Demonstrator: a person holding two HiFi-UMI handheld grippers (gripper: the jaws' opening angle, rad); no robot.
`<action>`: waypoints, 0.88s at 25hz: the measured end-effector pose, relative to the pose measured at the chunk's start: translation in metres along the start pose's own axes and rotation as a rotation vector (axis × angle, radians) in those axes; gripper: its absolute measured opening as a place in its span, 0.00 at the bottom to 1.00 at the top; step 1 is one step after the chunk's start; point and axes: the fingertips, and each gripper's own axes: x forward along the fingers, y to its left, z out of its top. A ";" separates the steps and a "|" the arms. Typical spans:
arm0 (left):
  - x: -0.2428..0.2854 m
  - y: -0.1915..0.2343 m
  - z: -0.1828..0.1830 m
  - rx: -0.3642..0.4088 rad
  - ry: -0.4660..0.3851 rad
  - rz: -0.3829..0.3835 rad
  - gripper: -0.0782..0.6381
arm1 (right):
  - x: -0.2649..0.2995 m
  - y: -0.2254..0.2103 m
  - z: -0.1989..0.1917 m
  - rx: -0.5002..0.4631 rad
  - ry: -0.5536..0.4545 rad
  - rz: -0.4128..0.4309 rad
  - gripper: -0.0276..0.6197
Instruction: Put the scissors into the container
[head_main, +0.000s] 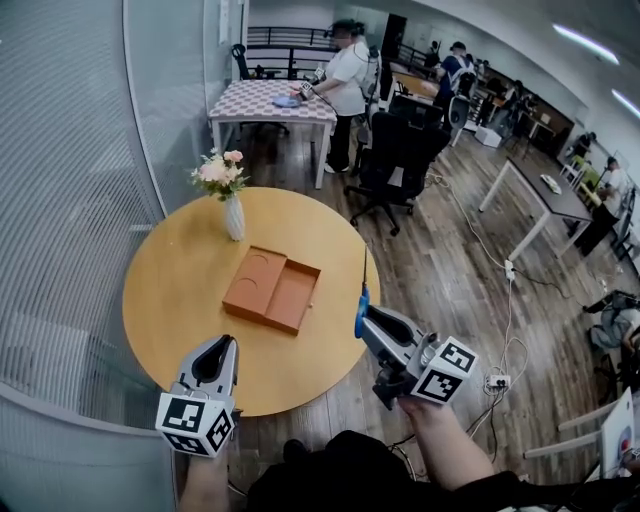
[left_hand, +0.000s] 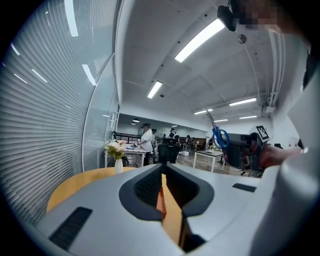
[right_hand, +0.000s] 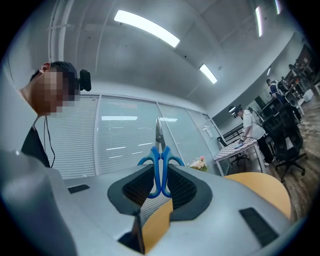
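Observation:
The scissors (head_main: 362, 300) have blue handles and are clamped by those handles in my right gripper (head_main: 366, 318), blades pointing up and away, just off the round table's right edge. In the right gripper view the scissors (right_hand: 160, 165) stand upright between the pads of the right gripper (right_hand: 160, 172). The orange two-compartment container (head_main: 272, 288) lies empty near the middle of the wooden table (head_main: 180, 270). My left gripper (head_main: 222, 345) hovers over the table's near edge, shut with nothing in it. From the left gripper (left_hand: 164, 170), the scissors (left_hand: 219, 136) show at the right.
A white vase of pink flowers (head_main: 233, 215) stands on the table's far side. A glass wall with blinds (head_main: 70, 200) runs along the left. Black office chairs (head_main: 400, 140), a chequered table (head_main: 270, 100) with a person beside it, and floor cables (head_main: 500, 330) lie beyond.

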 end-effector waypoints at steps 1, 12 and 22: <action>0.003 0.003 0.001 0.001 0.002 -0.002 0.16 | 0.005 -0.002 0.001 0.001 0.000 0.002 0.19; 0.058 0.038 0.000 -0.004 0.023 0.035 0.16 | 0.048 -0.065 0.000 0.042 -0.002 0.033 0.19; 0.147 0.070 0.002 -0.041 0.054 0.118 0.16 | 0.107 -0.165 0.005 0.088 0.076 0.103 0.19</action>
